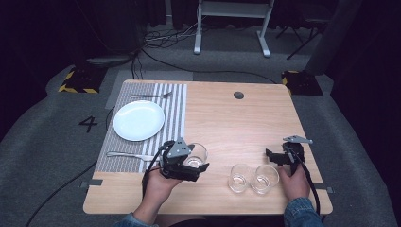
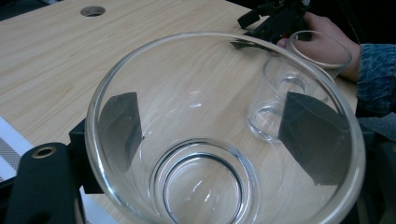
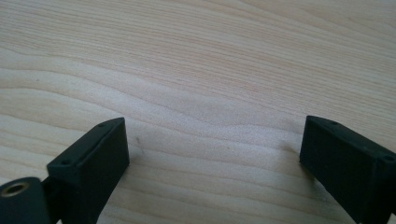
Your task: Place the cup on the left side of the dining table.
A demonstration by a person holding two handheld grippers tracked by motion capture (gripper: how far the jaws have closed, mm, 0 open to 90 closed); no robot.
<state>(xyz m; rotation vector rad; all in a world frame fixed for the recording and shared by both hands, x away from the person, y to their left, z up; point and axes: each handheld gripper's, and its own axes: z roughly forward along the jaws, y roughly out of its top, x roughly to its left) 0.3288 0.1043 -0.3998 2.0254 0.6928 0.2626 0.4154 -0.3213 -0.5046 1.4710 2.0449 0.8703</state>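
A clear, round drinking glass [image 2: 224, 135] is held between the jaws of the left gripper [image 1: 189, 165], near the front of the light wooden table [image 1: 236, 123] just beside the striped grey placemat [image 1: 170, 101]. In the left gripper view the two black pads are seen pressed against opposite sides of the glass wall. The glass is judged rigid, smooth and slippery, light but breakable; it is best taken across the wall below the rim, squeezed gently and kept upright. The right gripper [image 1: 279, 157] is held with its jaws well apart over bare wood, nothing between them. Two more clear empty glasses [image 1: 250, 178] are set side by side close to it, and could be knocked in passing. Farther off, a metal spoon [image 1: 127, 154], a round white plate [image 1: 138, 120] and a metal fork [image 1: 151, 96] lie on the placemat.
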